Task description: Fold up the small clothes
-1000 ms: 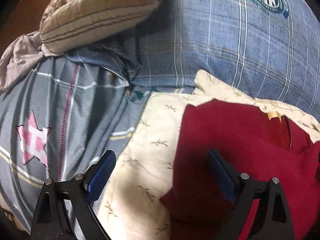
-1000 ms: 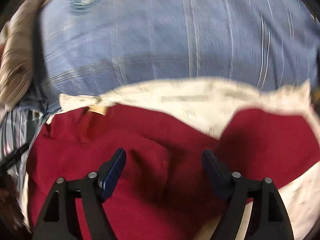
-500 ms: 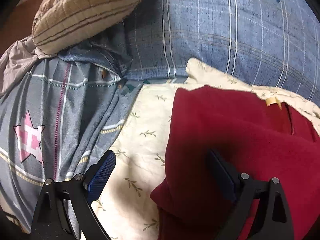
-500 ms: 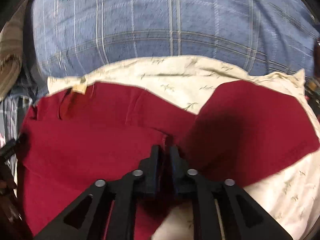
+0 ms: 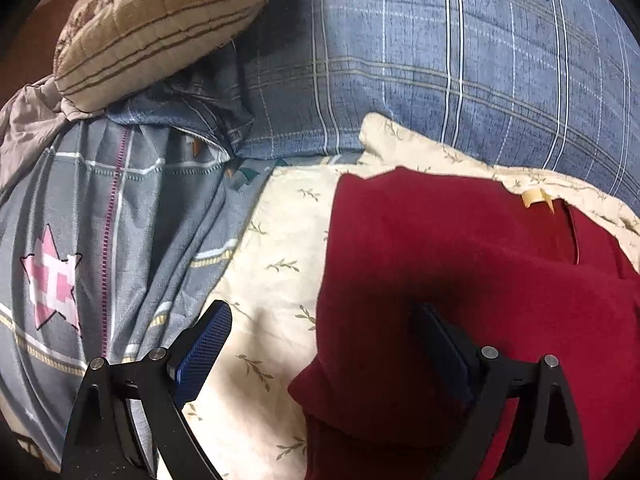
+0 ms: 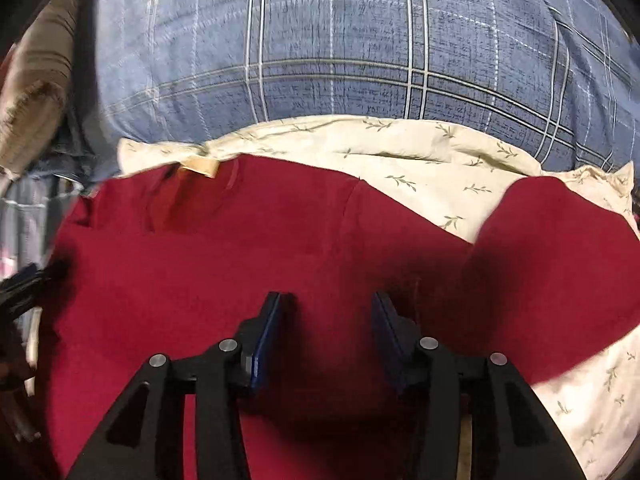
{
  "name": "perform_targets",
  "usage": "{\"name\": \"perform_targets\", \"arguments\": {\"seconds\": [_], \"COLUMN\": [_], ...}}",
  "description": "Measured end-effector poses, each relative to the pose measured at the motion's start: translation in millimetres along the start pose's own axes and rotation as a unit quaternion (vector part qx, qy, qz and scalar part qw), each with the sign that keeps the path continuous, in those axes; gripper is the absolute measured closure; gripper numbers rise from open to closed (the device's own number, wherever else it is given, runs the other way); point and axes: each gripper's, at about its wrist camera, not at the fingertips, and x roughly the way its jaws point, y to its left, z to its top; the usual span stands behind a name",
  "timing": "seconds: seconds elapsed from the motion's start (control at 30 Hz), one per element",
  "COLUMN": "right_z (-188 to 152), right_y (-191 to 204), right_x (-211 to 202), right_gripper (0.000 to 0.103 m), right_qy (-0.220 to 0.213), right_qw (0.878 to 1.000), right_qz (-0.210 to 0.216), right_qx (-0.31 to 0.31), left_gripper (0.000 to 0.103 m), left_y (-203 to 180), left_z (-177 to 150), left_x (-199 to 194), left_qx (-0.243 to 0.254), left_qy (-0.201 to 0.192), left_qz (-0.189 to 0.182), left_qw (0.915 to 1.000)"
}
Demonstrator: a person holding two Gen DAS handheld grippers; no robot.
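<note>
A dark red shirt (image 6: 224, 264) lies on a cream leaf-print cloth (image 6: 420, 160), its tan neck label (image 6: 199, 167) at the far side and one sleeve (image 6: 560, 248) spread to the right. In the left wrist view the shirt's (image 5: 440, 264) left side is folded over, with the label (image 5: 534, 198) at the far right. My left gripper (image 5: 320, 344) is open, straddling the shirt's folded left edge. My right gripper (image 6: 328, 320) is partly open just above the middle of the shirt, with nothing between its pads.
A blue plaid pillow (image 5: 460, 64) lies behind the cream cloth (image 5: 276, 280). A tan quilted cushion (image 5: 152, 28) sits at the far left. A grey bedsheet with a pink star (image 5: 52, 280) lies to the left.
My right gripper shut on the middle of the shirt half a second ago and has now opened partway. My left gripper has moved forward over the shirt's left edge.
</note>
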Motion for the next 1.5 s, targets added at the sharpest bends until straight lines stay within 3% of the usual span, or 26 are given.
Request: {"name": "perform_targets", "arguments": {"seconds": [0.07, 0.13, 0.27, 0.33, 0.47, 0.57, 0.6, 0.63, 0.7, 0.83, 0.9, 0.97, 1.07, 1.2, 1.27, 1.33, 1.37, 1.43, 1.5], "right_z": [-3.3, -8.0, -19.7, -28.3, -28.9, -18.6, -13.5, -9.0, -3.3, 12.7, 25.6, 34.6, 35.0, 5.7, -16.4, -32.0, -36.2, -34.2, -26.2], "right_y": [-25.5, -61.2, -149.8, -189.6, -230.9, -241.3, -243.1, -245.4, -246.9, -208.9, -161.1, -102.2, -16.2, 79.3, 103.4, 106.8, 105.2, 99.5, 96.0], "right_x": [-24.9, -47.6, -69.9, -74.2, -62.1, -46.9, -45.1, -45.1, -60.7, -115.2, -135.8, -148.0, -135.2, -62.0, -18.0, -0.2, -3.0, -12.3, -24.4], "right_gripper": [0.048, 0.031, 0.03, 0.029, 0.033, 0.069, 0.091, 0.097, 0.097, 0.097, 0.097, 0.097, 0.095, 0.093, 0.086, 0.072, 0.072, 0.048, 0.04], "right_qy": [-0.022, -0.046, -0.058, -0.069, -0.089, -0.109, -0.111, -0.112, -0.126, -0.185, -0.199, -0.206, -0.18, -0.09, -0.013, 0.022, 0.016, 0.003, -0.021], "right_qw": [0.999, 0.996, 0.977, 0.962, 0.944, 0.941, 0.941, 0.942, 0.942, 0.951, 0.965, 0.974, 0.983, 0.986, 0.987, 0.987, 0.987, 0.989, 0.989], "right_qz": [-0.008, -0.032, -0.073, -0.065, -0.018, 0.014, 0.008, -0.001, -0.037, -0.059, -0.068, -0.047, 0.017, 0.089, 0.095, 0.1, 0.101, 0.091, 0.102], "right_qx": [0.03, 0.072, 0.193, 0.257, 0.316, 0.321, 0.319, 0.317, 0.307, 0.24, 0.157, 0.078, -0.022, -0.113, -0.129, -0.126, -0.125, -0.117, -0.106], "left_gripper": [0.01, 0.01, 0.01, 0.01, 0.01, 0.01, 0.01, 0.01, 0.01, 0.01, 0.01, 0.01, 0.01, 0.01, 0.01, 0.01, 0.01, 0.01, 0.01], "left_y": [3.1, 6.7, 9.8, 9.4, 7.1, 8.2, 9.6, 11.4, 16.9, 26.0, 30.4, 34.6, 39.0, 42.0, 44.0, 47.1, 49.0, 52.5, 54.8], "left_z": [0.2, -0.1, -0.4, -0.2, 0.5, 1.8, 2.2, 2.8, 4.9, 7.7, 7.6, 6.6, 6.1, 7.2, 8.0, 8.6, 9.1, 9.8, 9.3], "left_x": [-3.5, -6.2, -10.1, -11.0, -11.4, -8.9, -8.3, -8.0, -9.8, -17.5, -21.4, -24.5, -25.1, -26.6, -29.1, -31.6, -33.0, -34.2, -33.9], "left_qx": [-0.009, -0.019, -0.035, -0.035, -0.028, -0.029, -0.032, -0.034, -0.044, -0.063, -0.072, -0.077, -0.084, -0.086, -0.087, -0.09, -0.093, -0.103, -0.111], "left_qy": [-0.004, -0.007, -0.013, -0.015, -0.018, -0.015, -0.014, -0.013, -0.016, -0.021, -0.026, -0.029, -0.028, -0.027, -0.029, -0.032, -0.035, -0.038, -0.035], "left_qz": [-0.003, -0.007, -0.008, -0.009, -0.003, 0.001, 0.002, 0.001, 0.0, -0.005, -0.01, -0.009, -0.01, -0.012, -0.016, -0.02, -0.021, -0.024, -0.031], "left_qw": [0.9999, 0.9998, 0.9993, 0.9992, 0.9994, 0.9995, 0.9994, 0.9994, 0.9989, 0.9978, 0.9971, 0.9965, 0.996, 0.9959, 0.9957, 0.9952, 0.9948, 0.9937, 0.9927]}}
